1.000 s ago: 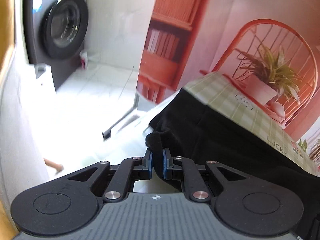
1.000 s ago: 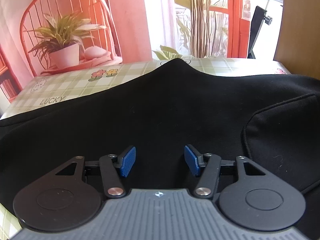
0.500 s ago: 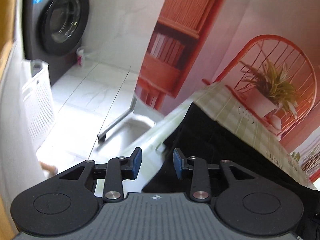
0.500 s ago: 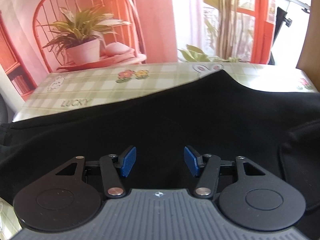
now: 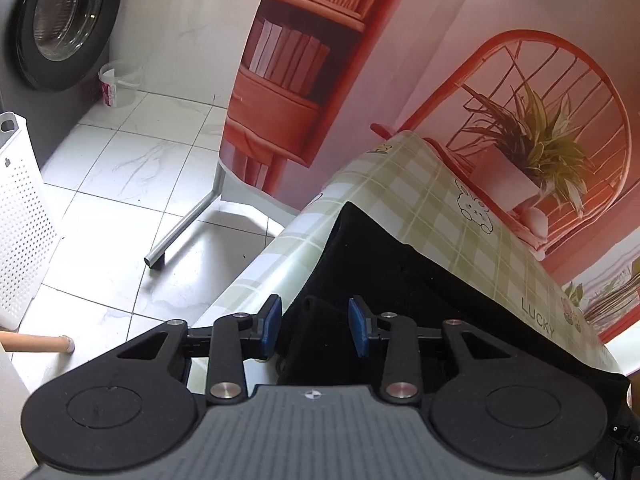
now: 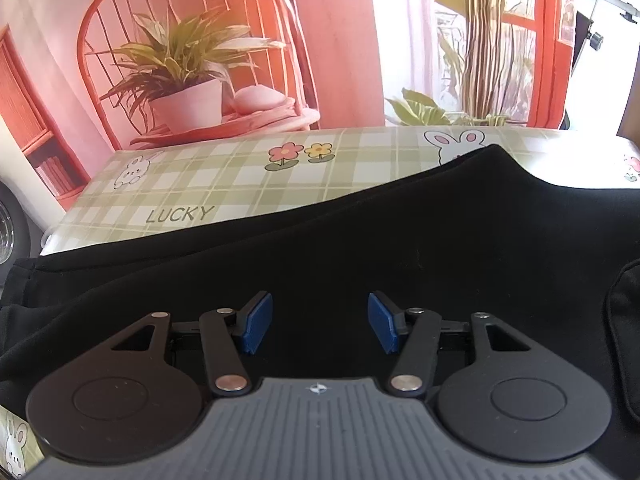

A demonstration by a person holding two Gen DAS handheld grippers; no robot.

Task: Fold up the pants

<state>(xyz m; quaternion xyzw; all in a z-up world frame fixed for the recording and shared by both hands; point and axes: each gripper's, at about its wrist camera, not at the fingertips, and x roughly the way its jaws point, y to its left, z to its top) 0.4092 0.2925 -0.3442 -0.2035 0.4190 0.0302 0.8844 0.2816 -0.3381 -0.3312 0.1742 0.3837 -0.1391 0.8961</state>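
Observation:
Black pants (image 5: 400, 280) lie spread along a table under a green checked cloth (image 5: 440, 184). Their narrow end reaches the table's left edge. My left gripper (image 5: 316, 328) hovers over that end and its jaws are closing. A fold of black cloth sits between the blue pads (image 5: 272, 320), which do not press on it. In the right wrist view the pants (image 6: 400, 248) fill the near half of the table (image 6: 224, 184). My right gripper (image 6: 320, 328) stands open just above the flat cloth and holds nothing.
Left of the table the tiled floor drops away, with a metal stand leg (image 5: 188, 220), a white laundry basket (image 5: 20, 220), a small bucket (image 5: 120, 88) and a washing machine (image 5: 60, 24). A printed backdrop with a chair and plant (image 6: 180, 80) stands behind the table.
My left gripper was shut on the pants' end; it has opened, let the end go and moved along the table edge. My right gripper stayed open and shifted slightly over the pants.

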